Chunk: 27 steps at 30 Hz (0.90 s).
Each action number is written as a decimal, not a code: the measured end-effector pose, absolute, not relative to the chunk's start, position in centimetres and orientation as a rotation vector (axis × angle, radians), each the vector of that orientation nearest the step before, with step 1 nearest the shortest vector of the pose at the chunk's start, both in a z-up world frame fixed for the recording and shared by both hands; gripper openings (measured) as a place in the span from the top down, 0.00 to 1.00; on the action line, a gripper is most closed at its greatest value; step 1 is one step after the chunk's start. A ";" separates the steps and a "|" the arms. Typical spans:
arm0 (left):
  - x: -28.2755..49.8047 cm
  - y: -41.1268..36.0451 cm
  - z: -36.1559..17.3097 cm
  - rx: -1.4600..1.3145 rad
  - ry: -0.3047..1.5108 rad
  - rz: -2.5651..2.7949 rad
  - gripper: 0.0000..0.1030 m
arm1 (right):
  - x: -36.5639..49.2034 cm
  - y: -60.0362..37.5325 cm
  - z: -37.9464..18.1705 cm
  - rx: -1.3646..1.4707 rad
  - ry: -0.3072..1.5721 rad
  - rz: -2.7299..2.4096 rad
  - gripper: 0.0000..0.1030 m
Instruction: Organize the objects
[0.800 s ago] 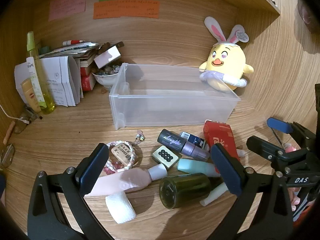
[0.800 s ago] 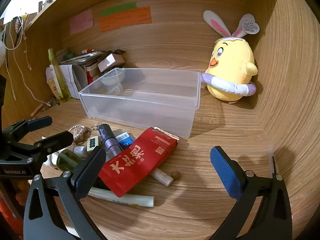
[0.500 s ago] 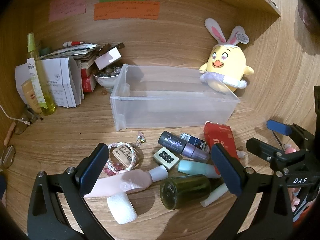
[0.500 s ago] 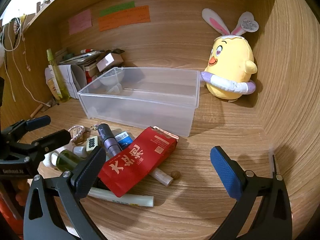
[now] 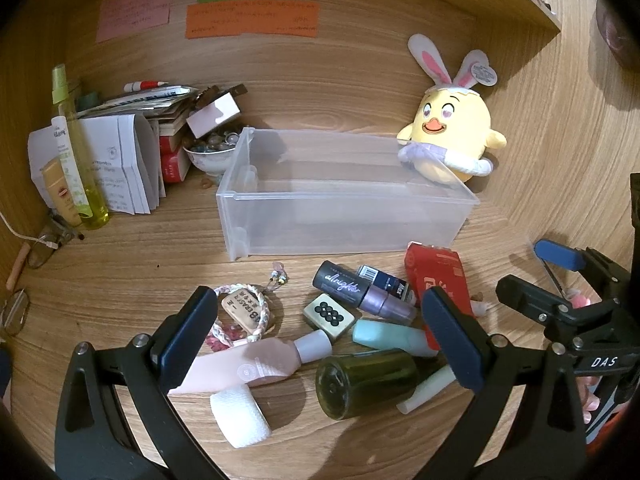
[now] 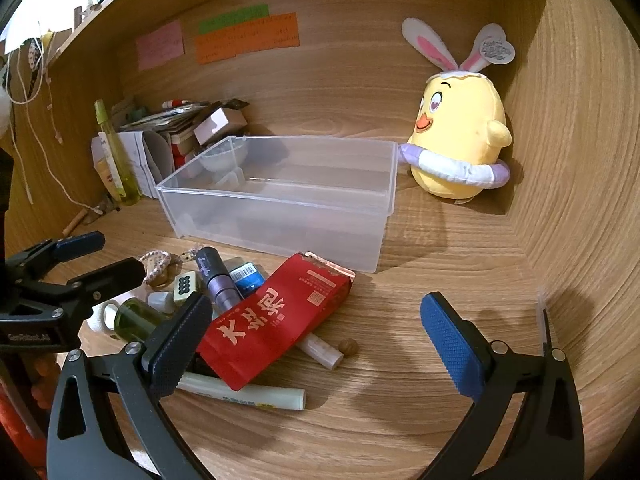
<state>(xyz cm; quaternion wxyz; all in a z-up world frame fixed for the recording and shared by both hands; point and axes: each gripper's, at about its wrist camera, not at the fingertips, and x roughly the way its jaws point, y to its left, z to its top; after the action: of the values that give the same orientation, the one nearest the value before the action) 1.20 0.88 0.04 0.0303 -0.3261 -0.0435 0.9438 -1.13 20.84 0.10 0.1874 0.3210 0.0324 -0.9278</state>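
Between the wide-spread, empty jaws of the left gripper [image 5: 320,336] lay a dark green bottle [image 5: 366,384], a pink tube [image 5: 248,368] and a white foam roll [image 5: 240,416] on the wooden desk [image 5: 120,272]. Beside it, the right gripper [image 6: 316,332] also gaped, holding nothing, its left finger over a red packet [image 6: 276,320]. Just behind the pile stood a clear plastic bin [image 6: 280,208], with a yellow chick plush [image 6: 460,140] at its far right corner.

Yellow bunny-eared plush [image 5: 454,136] in the corner, sticky notes [image 5: 252,20] on the wooden back wall [image 5: 340,72].
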 end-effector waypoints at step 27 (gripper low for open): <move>3.1 -4.2 -0.5 -1.045 -0.119 2.986 0.15 | -3.3 20.9 -0.2 0.987 0.092 -2.634 0.00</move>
<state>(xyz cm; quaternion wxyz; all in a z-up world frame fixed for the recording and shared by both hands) 3.12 -4.22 -0.45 -0.0121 -0.3300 -0.0375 0.9432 -3.32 20.88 -0.16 0.1628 0.3461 0.0322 -0.9234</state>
